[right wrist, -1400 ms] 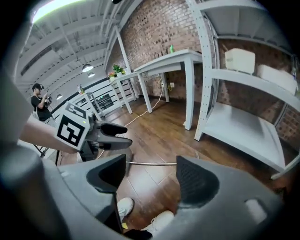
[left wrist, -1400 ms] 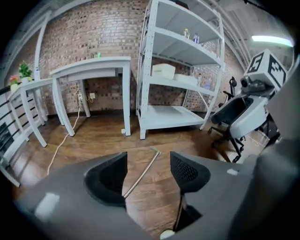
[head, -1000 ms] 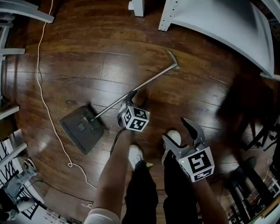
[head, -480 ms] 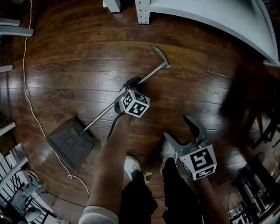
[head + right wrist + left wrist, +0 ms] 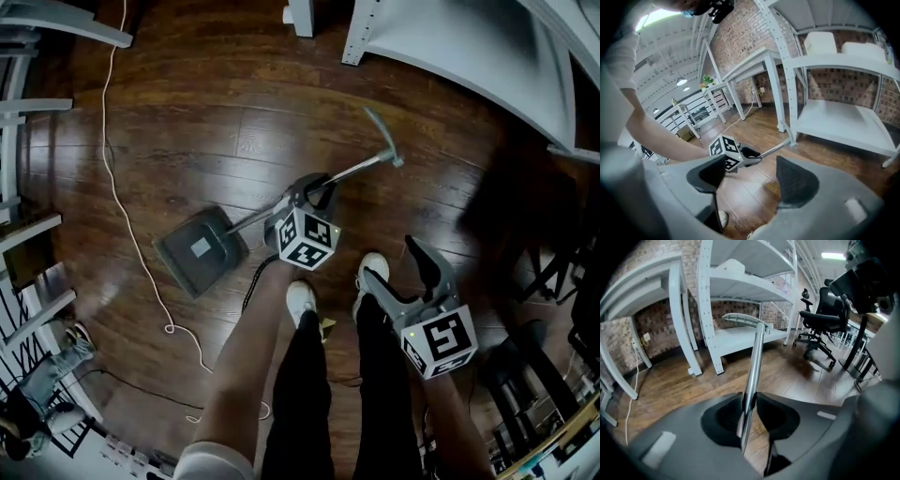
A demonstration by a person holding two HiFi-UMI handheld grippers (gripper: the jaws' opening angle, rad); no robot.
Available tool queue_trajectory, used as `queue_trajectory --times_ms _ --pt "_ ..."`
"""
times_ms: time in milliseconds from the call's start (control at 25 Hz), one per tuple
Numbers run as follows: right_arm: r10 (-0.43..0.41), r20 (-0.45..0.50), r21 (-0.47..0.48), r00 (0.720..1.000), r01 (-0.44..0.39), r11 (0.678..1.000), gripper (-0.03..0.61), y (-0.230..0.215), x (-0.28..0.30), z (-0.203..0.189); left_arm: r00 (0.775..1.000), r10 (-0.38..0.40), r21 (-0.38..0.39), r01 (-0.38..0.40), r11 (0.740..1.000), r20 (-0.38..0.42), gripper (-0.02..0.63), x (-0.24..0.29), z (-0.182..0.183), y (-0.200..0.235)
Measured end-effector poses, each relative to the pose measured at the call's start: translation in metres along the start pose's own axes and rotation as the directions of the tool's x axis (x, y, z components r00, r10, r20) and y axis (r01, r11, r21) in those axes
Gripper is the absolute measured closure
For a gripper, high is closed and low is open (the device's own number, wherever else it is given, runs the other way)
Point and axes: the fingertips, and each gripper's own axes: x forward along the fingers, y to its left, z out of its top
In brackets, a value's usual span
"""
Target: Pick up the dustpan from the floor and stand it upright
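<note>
The dustpan has a dark grey pan [image 5: 199, 248] and a long metal handle [image 5: 359, 171] ending in a grey grip [image 5: 382, 134]. My left gripper [image 5: 317, 187] is shut on the handle about midway, and the handle end is lifted off the wooden floor. In the left gripper view the metal handle [image 5: 753, 371] runs up between the closed jaws to the grip [image 5: 740, 319]. My right gripper [image 5: 403, 264] hangs open and empty near the person's feet. From the right gripper view I see the left gripper [image 5: 749, 154] on the handle [image 5: 777, 148].
White shelving [image 5: 450, 47] lines the far side and right. A white cable [image 5: 131, 234] trails across the floor at the left. Racks [image 5: 23, 112] stand at the left edge and a dark office chair [image 5: 820, 322] at the right. The person's shoes [image 5: 302, 302] are below the dustpan.
The left gripper closed on the metal handle and raised it. The pan slid right towards the feet. The right gripper rose a little, still open.
</note>
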Motion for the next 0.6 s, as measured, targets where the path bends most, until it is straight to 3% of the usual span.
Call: queue_trajectory --times_ms 200,360,480,600 --pt "0.045 0.064 -0.009 0.997 -0.044 0.999 0.255 0.075 -0.041 0.080 0.989 0.090 -0.091 -0.080 0.993 0.117 0.506 -0.128 0.046 0.024" --pt "0.088 0.088 -0.028 0.992 -0.086 0.996 0.255 0.133 -0.056 0.125 0.970 0.177 -0.176 -0.148 0.973 0.164 0.508 -0.219 0.046 0.043" --pt "0.121 0.092 -0.065 0.988 -0.116 0.991 0.255 0.171 -0.060 0.150 0.948 0.276 -0.273 -0.225 0.935 0.162 0.511 -0.282 0.023 0.061" --pt "0.144 0.097 -0.096 0.985 -0.135 0.986 0.255 0.203 -0.060 0.169 0.915 0.374 -0.375 -0.297 0.878 0.149 0.512 -0.338 -0.008 0.076"
